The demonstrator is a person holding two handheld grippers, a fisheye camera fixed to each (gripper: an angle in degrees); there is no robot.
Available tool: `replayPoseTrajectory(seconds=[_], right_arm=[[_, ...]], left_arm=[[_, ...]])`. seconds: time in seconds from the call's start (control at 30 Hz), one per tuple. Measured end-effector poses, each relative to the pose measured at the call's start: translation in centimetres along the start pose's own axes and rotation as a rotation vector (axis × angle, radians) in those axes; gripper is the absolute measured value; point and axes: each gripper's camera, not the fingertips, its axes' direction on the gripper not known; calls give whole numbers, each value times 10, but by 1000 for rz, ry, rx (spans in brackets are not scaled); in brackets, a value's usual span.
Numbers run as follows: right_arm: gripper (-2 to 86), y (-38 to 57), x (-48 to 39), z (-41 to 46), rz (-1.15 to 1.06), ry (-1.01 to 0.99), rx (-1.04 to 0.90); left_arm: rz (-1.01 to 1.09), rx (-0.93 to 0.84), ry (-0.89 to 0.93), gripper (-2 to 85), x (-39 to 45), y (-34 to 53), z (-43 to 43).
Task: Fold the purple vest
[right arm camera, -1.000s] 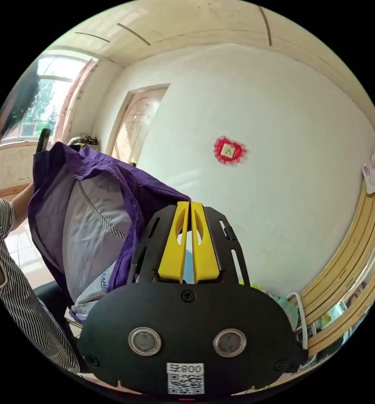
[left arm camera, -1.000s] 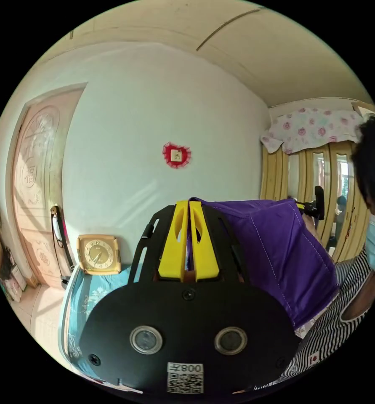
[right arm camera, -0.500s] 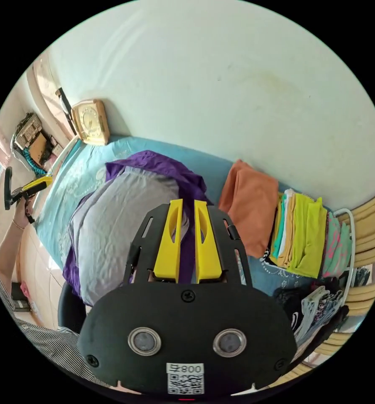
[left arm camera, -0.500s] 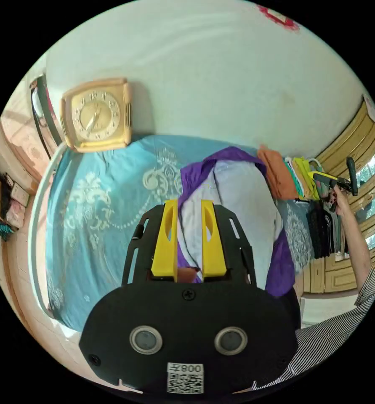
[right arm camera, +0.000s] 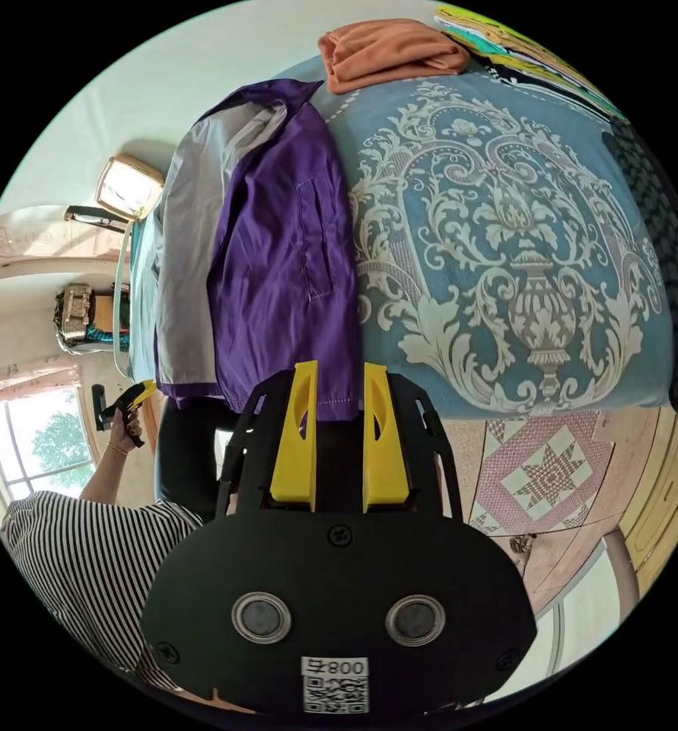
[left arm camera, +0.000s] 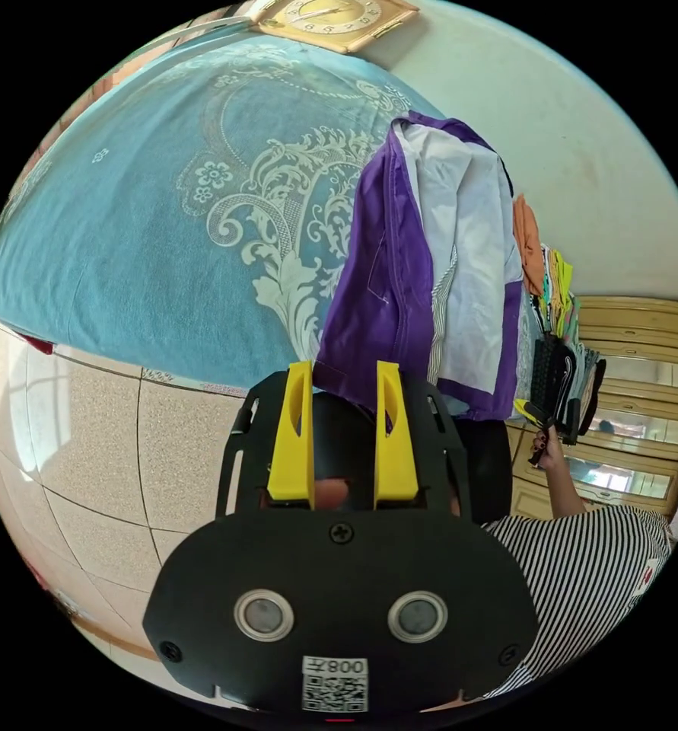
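On the blue patterned bed point(left arm camera: 163, 228), purple vest point(left arm camera: 399, 282) lies spread, lining up, hem at the edge. Left gripper point(left arm camera: 342, 381) and right gripper point(right arm camera: 339, 381) both hover just beyond the hem, jaws apart, holding nothing.

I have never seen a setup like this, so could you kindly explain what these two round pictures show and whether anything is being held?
A person folds clothes using two hand-held grasping tools, each carrying a fisheye camera, hence the round pictures. One picture looks along the left tool, the other along the right tool; the yellow prongs are each tool's jaws. Both stand open with nothing between them. The purple vest with pale grey lining lies spread on the blue bedspread with white floral pattern, its hem at the bed's edge. A folded orange garment lies beyond it. The striped sleeve belongs to the person.
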Motion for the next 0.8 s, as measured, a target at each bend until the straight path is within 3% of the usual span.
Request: replayPoseTrajectory(seconds=[0.07,0.23,0.57,0.8], right_arm=[[93,-2,0,16,16,7,6],[48,-18,-21,47,-51,148,-11],[5,3,-58,50,-144,159,61],[15,-9,-54,129,-16,197,-34]], left_arm=[[0,-10,-121,83,0,-9,15],[10,29,-51,34,-9,-12,19],[88,253,-85,20,-25,15,-37],[1,183,-194,33,-50,17,10]])
